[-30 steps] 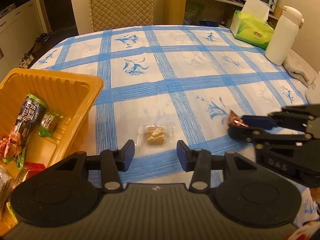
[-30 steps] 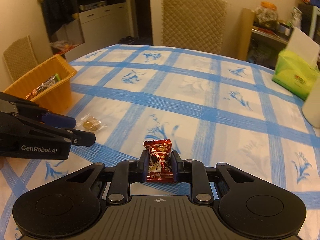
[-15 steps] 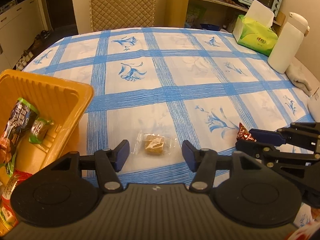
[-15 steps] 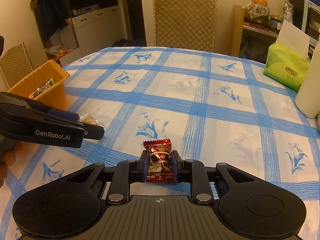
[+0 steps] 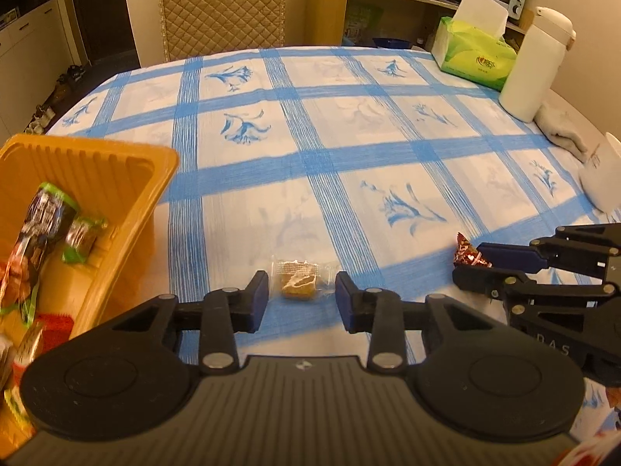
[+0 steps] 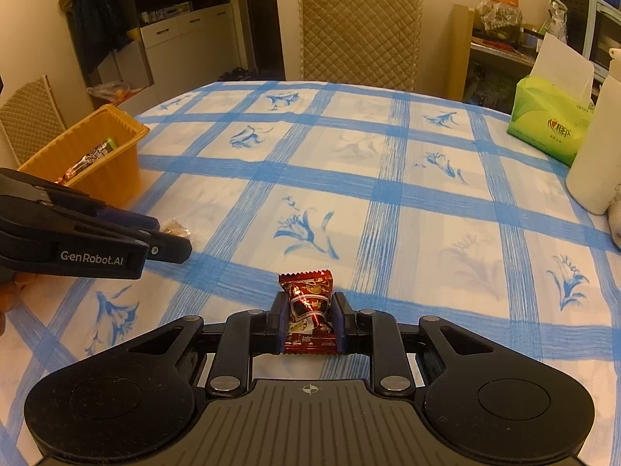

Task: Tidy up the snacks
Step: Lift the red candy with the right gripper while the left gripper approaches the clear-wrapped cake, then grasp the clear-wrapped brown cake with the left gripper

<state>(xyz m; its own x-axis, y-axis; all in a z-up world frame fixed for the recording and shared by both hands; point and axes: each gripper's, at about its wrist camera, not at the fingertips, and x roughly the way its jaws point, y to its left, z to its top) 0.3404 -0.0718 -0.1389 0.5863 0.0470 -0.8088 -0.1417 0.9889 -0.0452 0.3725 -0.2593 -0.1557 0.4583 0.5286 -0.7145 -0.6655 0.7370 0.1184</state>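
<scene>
- The left gripper (image 5: 302,295) hangs low over the cloth, its blue-padded jaws closing, with a clear crinkly packet holding a tan crumbly square (image 5: 297,284) lying between the pads; a gap shows on each side, so nothing presses on it.
- The right gripper (image 6: 309,324) is clamped tight on a glossy dark-red foil candy (image 6: 308,310), whose serrated top edge sticks up past the fingertips.
- To the left of the left gripper stands a ribbed orange plastic basket (image 5: 116,163), rectangular with rounded corners, holding shiny green and dark wrappers (image 5: 46,217).
- Under both grippers lies a soft white tablecloth (image 5: 349,124) with a broad blue check and blue flower prints.
- Far ahead and to the right of the right gripper sit a green tissue pack (image 6: 547,124) and a smooth white cylindrical flask (image 6: 594,147).
</scene>
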